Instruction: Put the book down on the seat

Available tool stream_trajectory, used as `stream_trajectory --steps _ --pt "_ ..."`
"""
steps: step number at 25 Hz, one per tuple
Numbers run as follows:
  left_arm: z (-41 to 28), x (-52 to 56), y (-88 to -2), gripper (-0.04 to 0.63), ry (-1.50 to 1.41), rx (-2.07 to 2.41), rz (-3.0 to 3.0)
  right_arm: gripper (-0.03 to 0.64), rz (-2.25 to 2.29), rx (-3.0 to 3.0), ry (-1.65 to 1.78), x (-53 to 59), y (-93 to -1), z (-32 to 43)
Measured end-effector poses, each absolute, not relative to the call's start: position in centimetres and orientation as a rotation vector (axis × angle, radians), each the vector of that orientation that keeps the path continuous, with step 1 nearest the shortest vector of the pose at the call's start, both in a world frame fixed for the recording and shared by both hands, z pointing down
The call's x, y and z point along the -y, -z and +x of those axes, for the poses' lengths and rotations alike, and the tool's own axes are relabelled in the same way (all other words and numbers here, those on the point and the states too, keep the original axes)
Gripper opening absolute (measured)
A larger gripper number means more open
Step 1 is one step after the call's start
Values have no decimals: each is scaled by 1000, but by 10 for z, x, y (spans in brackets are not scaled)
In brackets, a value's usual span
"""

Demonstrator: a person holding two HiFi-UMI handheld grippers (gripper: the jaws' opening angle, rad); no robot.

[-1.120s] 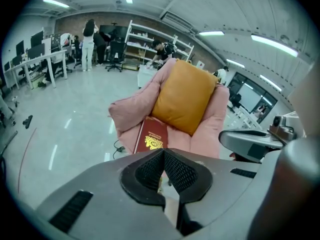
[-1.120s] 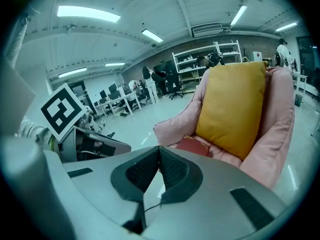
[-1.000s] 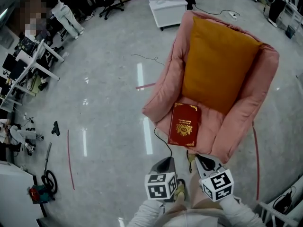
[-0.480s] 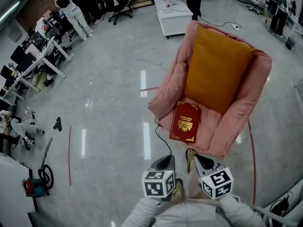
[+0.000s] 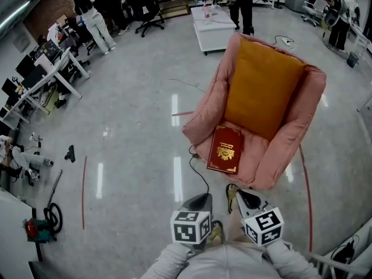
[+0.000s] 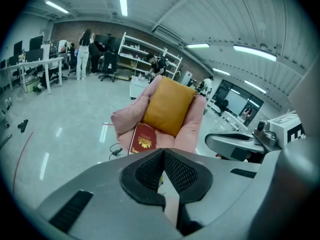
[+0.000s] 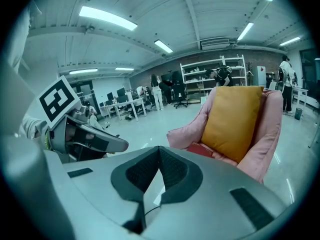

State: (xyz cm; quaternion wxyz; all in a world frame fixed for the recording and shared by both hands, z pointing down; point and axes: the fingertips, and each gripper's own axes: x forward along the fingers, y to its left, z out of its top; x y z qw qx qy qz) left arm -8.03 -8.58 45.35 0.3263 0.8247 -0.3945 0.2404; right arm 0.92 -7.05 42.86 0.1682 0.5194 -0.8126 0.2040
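Note:
A dark red book [image 5: 225, 150] with a gold emblem lies flat on the front of the seat of a pink armchair [image 5: 202, 106], free of both grippers. An orange cushion [image 5: 261, 89] leans against the chair's back. Both grippers hang low near the person's body, well short of the chair. My left gripper [image 5: 200, 196] is shut and empty; its own view shows the pads [image 6: 150, 169] meeting, with the book [image 6: 143, 138] beyond them. My right gripper [image 5: 241, 195] is also shut with nothing in it [image 7: 159, 149]; only a red sliver of the book [image 7: 200, 149] shows past it.
A black cable [image 5: 195, 163] trails on the glossy floor by the chair's front left corner. Red tape lines [image 5: 83, 193] mark the floor. A white table [image 5: 212, 17] stands behind the chair. Desks [image 5: 52, 68] and standing people line the far left; tools [image 5: 43, 225] lie lower left.
The view has drawn back from the armchair, which now looks smaller and farther off. The book stays on the seat. Both grippers remain shut near the body.

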Motion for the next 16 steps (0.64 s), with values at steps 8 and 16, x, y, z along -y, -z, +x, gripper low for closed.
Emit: stream_trajectory --steps 8,16 --pt "-85 81 -449 6 -620 1022 2187 5 1500 2311 -547 64 -422 2" --pt "-87 79 -444 6 -611 1018 2189 5 1511 2316 -534 62 -415 0"
